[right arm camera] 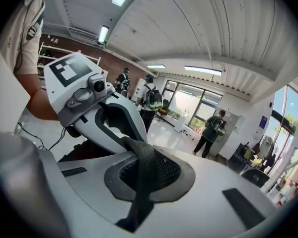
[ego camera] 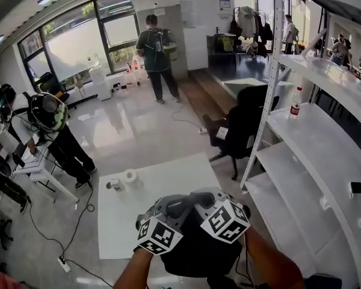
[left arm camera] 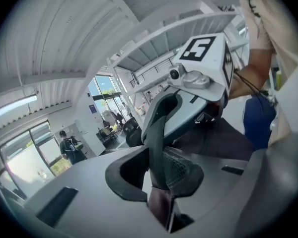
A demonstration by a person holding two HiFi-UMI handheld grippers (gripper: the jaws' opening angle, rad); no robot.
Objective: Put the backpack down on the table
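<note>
Two broad surfaces fill your view: the pale, glossy floor [ego camera: 138, 125] running back to the windows [ego camera: 78, 47], and the white shelving rack [ego camera: 313, 155] climbing along your right. Below centre lies the white table [ego camera: 168, 185]. Its near right corner is covered by the backpack [ego camera: 198, 254], a dark mass hanging under your grippers; whether it touches the tabletop cannot be told. A black office chair [ego camera: 243, 125] stands between the table's far right corner and the rack, so that side is tight. The table's far and left edges open onto wide floor, crossed on the left by a cable [ego camera: 78, 215]. A paper roll [ego camera: 131, 178] and a small cup [ego camera: 113, 185] sit near the table's far left corner. Your left gripper [left arm camera: 161, 175] is closed on a dark strap [left arm camera: 156, 133]. Your right gripper [right arm camera: 146, 170] is clamped tight on a woven strap [right arm camera: 141, 182].
</note>
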